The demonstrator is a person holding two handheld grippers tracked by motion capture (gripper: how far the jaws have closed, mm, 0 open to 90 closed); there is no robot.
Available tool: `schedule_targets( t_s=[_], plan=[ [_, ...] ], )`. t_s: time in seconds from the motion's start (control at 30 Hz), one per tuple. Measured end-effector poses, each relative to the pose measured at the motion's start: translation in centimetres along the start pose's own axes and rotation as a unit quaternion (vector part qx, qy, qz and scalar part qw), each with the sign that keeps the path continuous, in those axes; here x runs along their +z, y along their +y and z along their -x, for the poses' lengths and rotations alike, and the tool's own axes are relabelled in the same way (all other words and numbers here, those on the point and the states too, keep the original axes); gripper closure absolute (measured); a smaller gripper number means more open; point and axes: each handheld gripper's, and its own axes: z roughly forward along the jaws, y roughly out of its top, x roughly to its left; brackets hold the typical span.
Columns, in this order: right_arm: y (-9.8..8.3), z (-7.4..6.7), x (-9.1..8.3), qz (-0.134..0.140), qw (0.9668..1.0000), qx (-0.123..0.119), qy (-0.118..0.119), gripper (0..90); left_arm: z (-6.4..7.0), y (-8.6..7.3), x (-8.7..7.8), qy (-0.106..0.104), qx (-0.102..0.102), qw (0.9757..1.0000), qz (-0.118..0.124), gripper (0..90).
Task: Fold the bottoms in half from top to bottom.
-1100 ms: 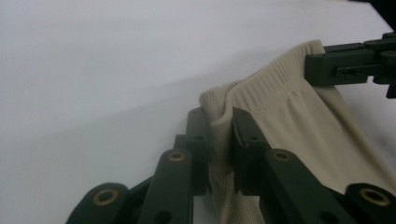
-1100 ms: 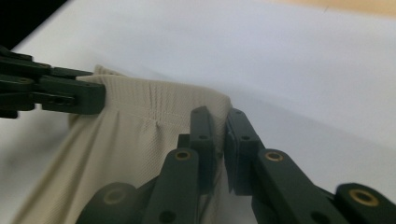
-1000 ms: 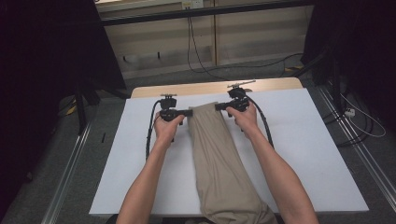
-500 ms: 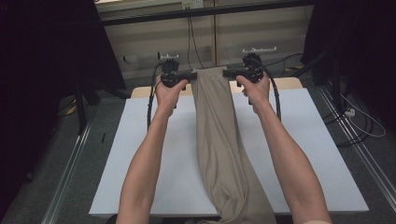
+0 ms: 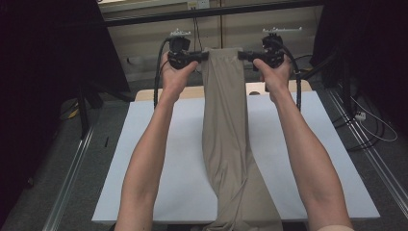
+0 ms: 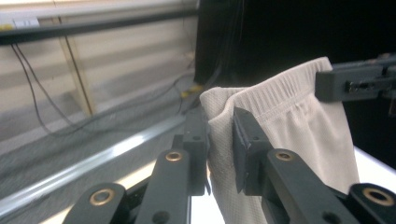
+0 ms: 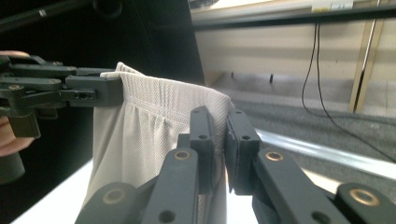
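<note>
Inspection finding: the beige trousers [image 5: 226, 139] have been raised. A second ago their waistband lay on the bench [image 5: 159, 144] between the two claws; half a second ago it was over the far edge of the bench; it is now held up beyond that edge, in front of the back wall, with both arms stretched forward.

Left claw [image 5: 204, 56]: clamped on the waistband's left corner. In the left gripper view its jaws stand narrow with the elastic hem pinched between them [image 6: 219, 140]. Right claw [image 5: 242, 55]: clamped on the waistband's right corner; the right gripper view shows the folded hem gripped between its nearly closed jaws [image 7: 219, 135].

Position of the garment: the waistband is pulled fairly taut between the claws, above and past the bench's far edge. The legs hang down from it, run along the middle of the bench and drop over its near edge.

Assessment: the lift has straightened the cloth lengthwise, and few creases remain near the waistband. Judged from this, the garment is being shaken out or drawn flat, probably ahead of laying it down for folding. Both grips sit close to the hem corners; a slip there is the chief risk.
</note>
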Motion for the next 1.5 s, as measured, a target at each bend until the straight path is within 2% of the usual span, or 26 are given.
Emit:
schedule_targets(
  t_s=[0.13,0.27,0.4,0.47,0.57,0.67,0.7,0.8,0.9,0.93,1.0,1.03,1.13,1.17,1.2,1.23,1.3,1.33,1.4,1.43,1.47,1.5],
  plan=[
    [-3.0,0.9,0.7,-0.016,0.9997,0.015,0.012,82.7,0.1,-2.7,0.3,-0.008,-0.004,0.9999,-0.013,77.2],
    [-5.4,1.0,0.8,-0.021,0.9991,0.018,0.032,82.7,1.1,-4.9,-0.9,-0.014,0.018,0.9996,-0.017,77.2],
    [-7.5,-0.4,-0.3,-0.020,0.9980,0.003,0.060,82.7,2.5,-6.9,-3.7,-0.028,0.034,0.9989,-0.015,77.1],
    [-8.6,-1.4,-1.2,-0.022,0.9969,-0.011,0.075,82.7,3.3,-8.1,-5.0,-0.038,0.030,0.9987,-0.017,77.0],
    [-10.3,-2.8,-2.8,-0.037,0.9948,-0.027,0.091,82.7,5.0,-10.3,-6.9,-0.050,0.047,0.9973,-0.025,76.9],
    [-11.9,-4.2,-4.6,-0.050,0.9922,-0.045,0.105,82.7,6.6,-12.7,-8.7,-0.061,0.048,0.9965,-0.031,77.0],
    [-12.5,-4.7,-5.1,-0.056,0.9909,-0.052,0.110,82.7,7.2,-13.3,-9.2,-0.062,0.055,0.9959,-0.036,77.1],
    [-14.5,-6.2,-6.4,-0.079,0.9875,-0.075,0.114,82.5,8.7,-15.2,-10.3,-0.068,0.076,0.9933,-0.056,77.0],
    [-17.0,-7.1,-7.6,-0.102,0.9833,-0.087,0.124,82.5,10.2,-18.1,-10.9,-0.079,0.086,0.9894,-0.087,77.0],
    [-17.8,-7.3,-8.0,-0.111,0.9811,-0.092,0.129,82.4,10.7,-18.9,-11.1,-0.086,0.090,0.9876,-0.096,77.0],
    [-19.3,-7.7,-8.4,-0.129,0.9783,-0.094,0.133,82.3,11.5,-20.1,-11.2,-0.084,0.101,0.9841,-0.120,77.0],
    [-20.1,-7.9,-8.5,-0.138,0.9765,-0.098,0.134,82.2,11.7,-20.6,-11.2,-0.084,0.110,0.9812,-0.135,76.9],
    [-22.0,-8.7,-8.5,-0.170,0.9688,-0.115,0.139,82.0,12.5,-21.8,-11.0,-0.082,0.120,0.9751,-0.168,76.7],
    [-22.6,-8.8,-8.5,-0.179,0.9668,-0.122,0.136,81.9,12.8,-22.3,-10.9,-0.090,0.115,0.9745,-0.170,76.7],
    [-23.1,-8.9,-8.6,-0.187,0.9652,-0.124,0.134,81.8,13.2,-22.8,-10.9,-0.097,0.118,0.9724,-0.177,76.6],
    [-23.6,-8.9,-8.7,-0.197,0.9636,-0.123,0.132,81.6,13.5,-23.3,-10.8,-0.106,0.129,0.9692,-0.181,76.4],
    [-24.4,-8.7,-8.9,-0.214,0.9600,-0.126,0.129,80.7,14.0,-24.3,-10.7,-0.118,0.115,0.9693,-0.183,76.0],
    [-24.8,-8.6,-9.1,-0.220,0.9588,-0.127,0.127,79.6,14.1,-24.5,-10.7,-0.121,0.123,0.9667,-0.189,75.5],
    [-25.3,-8.6,-9.6,-0.222,0.9600,-0.119,0.123,75.1,14.3,-25.2,-10.5,-0.130,0.115,0.9658,-0.192,72.1],
    [-25.4,-8.7,-9.9,-0.221,0.9605,-0.118,0.121,71.7,14.4,-25.4,-10.5,-0.135,0.108,0.9662,-0.191,67.2],
    [-25.4,-8.9,-10.2,-0.217,0.9608,-0.123,0.120,67.8,14.4,-25.4,-10.6,-0.135,0.112,0.9657,-0.192,63.2],
    [-25.3,-9.2,-10.7,-0.212,0.9619,-0.123,0.121,66.1,14.5,-25.4,-10.6,-0.133,0.110,0.9670,-0.188,61.5]
  ],
)
